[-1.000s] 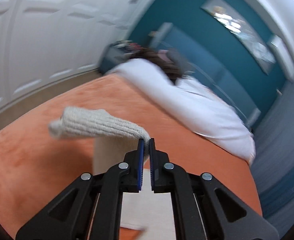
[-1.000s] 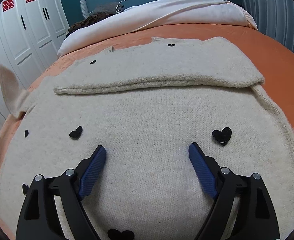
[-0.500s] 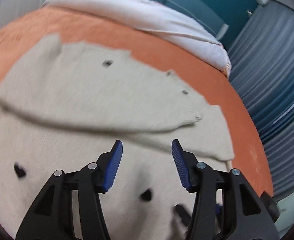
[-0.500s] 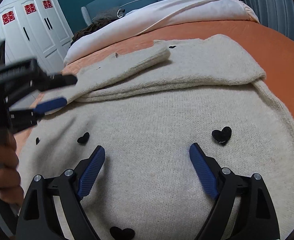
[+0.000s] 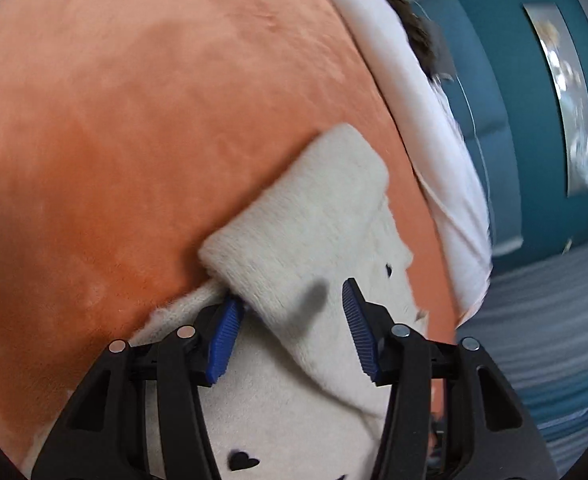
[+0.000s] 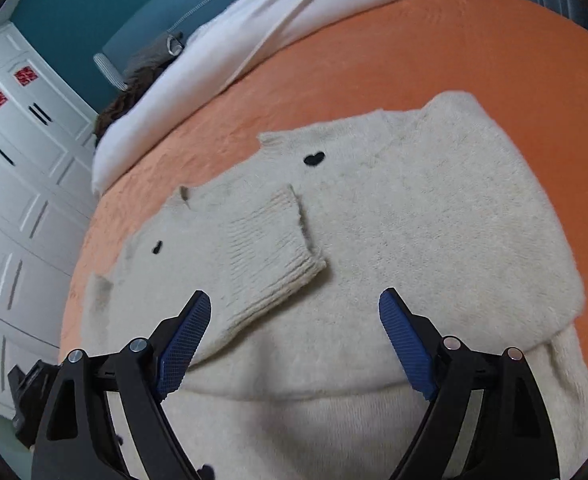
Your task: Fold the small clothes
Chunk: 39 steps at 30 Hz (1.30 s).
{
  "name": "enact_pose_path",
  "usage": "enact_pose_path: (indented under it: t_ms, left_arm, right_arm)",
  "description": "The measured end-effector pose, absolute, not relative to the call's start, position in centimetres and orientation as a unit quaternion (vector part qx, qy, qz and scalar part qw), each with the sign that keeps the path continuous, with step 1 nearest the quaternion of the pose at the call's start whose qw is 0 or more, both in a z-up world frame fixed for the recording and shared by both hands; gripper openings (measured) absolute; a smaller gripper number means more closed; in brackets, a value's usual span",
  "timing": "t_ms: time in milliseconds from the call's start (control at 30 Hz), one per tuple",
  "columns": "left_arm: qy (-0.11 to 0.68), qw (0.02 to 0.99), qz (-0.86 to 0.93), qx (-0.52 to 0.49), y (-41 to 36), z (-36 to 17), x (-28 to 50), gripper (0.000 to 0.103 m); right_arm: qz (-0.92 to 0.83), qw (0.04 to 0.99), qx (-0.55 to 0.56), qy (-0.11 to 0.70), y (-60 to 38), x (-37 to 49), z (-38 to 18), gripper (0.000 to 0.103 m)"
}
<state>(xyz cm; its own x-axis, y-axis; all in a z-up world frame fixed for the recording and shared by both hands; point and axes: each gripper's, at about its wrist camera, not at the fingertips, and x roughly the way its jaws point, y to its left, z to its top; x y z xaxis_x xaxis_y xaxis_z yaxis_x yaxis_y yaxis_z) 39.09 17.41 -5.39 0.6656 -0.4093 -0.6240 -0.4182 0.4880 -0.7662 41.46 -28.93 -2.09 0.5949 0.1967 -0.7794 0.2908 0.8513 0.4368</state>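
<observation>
1. Two grippers hang over a cream knit sweater [image 6: 433, 216] with black hearts, which lies flat on an orange bedspread [image 6: 373, 60].
2. Right gripper [image 6: 294, 344]: jaws spread wide, nothing between them, just above the sweater's middle. A ribbed sleeve cuff [image 6: 270, 236] lies folded across the chest just ahead of the fingertips.
3. Left gripper [image 5: 290, 328]: jaws spread, straddling the folded sleeve's edge [image 5: 294, 240]; the left blue pad [image 5: 224, 332] touches the fabric fold, and nothing is pinched.
4. Bare orange bedspread [image 5: 134, 120] stretches wide to the left and beyond the sweater's shoulder.
5. A white duvet [image 6: 254, 32] borders the far side, near the neckline; white wardrobe doors [image 6: 14, 200] stand past the bed's left edge.
</observation>
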Motion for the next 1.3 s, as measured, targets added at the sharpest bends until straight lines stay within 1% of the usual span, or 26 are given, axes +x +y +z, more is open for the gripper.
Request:
enact_pose_path:
  t_ms: [33,67,100,133,167,200,267,333,367,467,500,600,633,700,733,767,800,867,900,967,1100,1167,1300]
  left_arm:
    - [0.409,0.759,0.005,-0.507,16.9,-5.8,39.6,0.038]
    - [0.411,0.766,0.004,-0.494,16.4,-5.8,40.0,0.029]
    - [0.413,0.775,0.004,-0.478,16.1,-5.5,40.1,0.022]
    - [0.413,0.788,0.002,-0.456,15.6,-4.9,40.4,0.006]
    - [0.405,0.799,0.0,-0.444,15.4,-4.2,40.3,0.006]
    - [0.391,0.811,-0.002,-0.435,15.7,-3.3,39.8,0.006]
    - [0.373,0.831,-0.004,-0.412,15.4,-1.6,39.3,0.006]
    - [0.379,0.839,-0.017,-0.39,14.8,-1.4,39.4,0.007]
    - [0.392,0.838,-0.023,-0.379,14.2,-1.9,39.6,0.007]
    - [0.435,0.834,0.0,-0.339,12.3,-4.7,39.9,0.007]
    - [0.435,0.835,0.003,-0.337,12.0,-5.4,39.7,0.007]
    - [0.422,0.848,0.004,-0.321,11.5,-5.2,39.5,0.007]
    - [0.422,0.85,0.003,-0.317,11.4,-5.3,39.5,0.008]
    - [0.419,0.854,-0.001,-0.308,11.2,-5.4,39.5,0.009]
    - [0.417,0.857,-0.003,-0.303,11.1,-5.4,39.6,0.009]
    - [0.413,0.861,-0.005,-0.296,11.0,-5.4,39.5,0.009]
    - [0.41,0.866,-0.008,-0.286,10.9,-5.4,39.3,0.009]
    - [0.4,0.874,-0.012,-0.276,10.7,-5.6,39.0,0.01]
    - [0.393,0.876,-0.013,-0.28,10.7,-5.7,38.9,0.01]
    - [0.384,0.876,-0.015,-0.29,10.9,-6.0,38.7,0.01]
    - [0.372,0.877,-0.026,-0.303,11.2,-6.3,38.4,0.011]
    - [0.367,0.877,-0.03,-0.308,11.4,-6.5,38.3,0.012]
    - [0.357,0.882,-0.033,-0.307,11.4,-6.8,38.0,0.012]
  right_arm:
    - [-0.037,0.848,0.261,0.46,-28.4,42.4,-2.8,0.062]
    - [-0.045,0.85,0.245,0.465,-27.7,43.0,-3.2,0.059]
    - [-0.049,0.856,0.225,0.462,-26.9,43.5,-3.0,0.044]
    - [-0.039,0.861,0.216,0.459,-26.4,44.0,-2.4,0.012]
    - [-0.036,0.865,0.218,0.451,-26.1,44.1,-1.5,0.011]
    - [-0.024,0.876,0.236,0.419,-26.5,43.7,0.2,0.008]
    - [0.004,0.902,0.265,0.341,-28.0,41.7,4.3,0.007]
    - [-0.017,0.927,0.245,0.282,-29.4,39.2,6.2,0.006]
    - [-0.039,0.929,0.225,0.29,-30.0,39.1,5.5,0.006]
    - [-0.089,0.875,0.197,0.432,-31.8,41.2,-2.6,0.006]
    - [-0.086,0.871,0.207,0.436,-32.3,40.9,-3.7,0.006]
    - [-0.068,0.891,0.242,0.377,-32.9,39.0,-1.6,0.006]
    - [-0.073,0.891,0.238,0.381,-33.1,39.1,-2.0,0.006]
    - [-0.073,0.869,0.229,0.434,-33.0,40.2,-4.6,0.006]
    - [-0.071,0.874,0.226,0.424,-33.1,39.7,-4.4,0.006]
    - [-0.073,0.877,0.226,0.418,-33.6,39.3,-3.6,0.008]
    - [-0.085,0.877,0.229,0.414,-33.7,38.8,-2.8,0.014]
    - [-0.133,0.888,0.228,0.376,-34.0,36.9,-0.6,0.022]
    - [-0.136,0.894,0.229,0.36,-33.7,36.4,0.4,0.024]
    - [-0.077,0.901,0.221,0.366,-31.1,38.1,1.6,0.021]
    - [0.071,0.897,0.122,0.419,-20.3,43.7,1.7,0.02]
    - [0.127,0.881,0.101,0.445,-15.0,46.3,0.3,0.02]
    - [0.156,0.86,0.049,0.483,-8.4,48.9,-2.8,0.02]
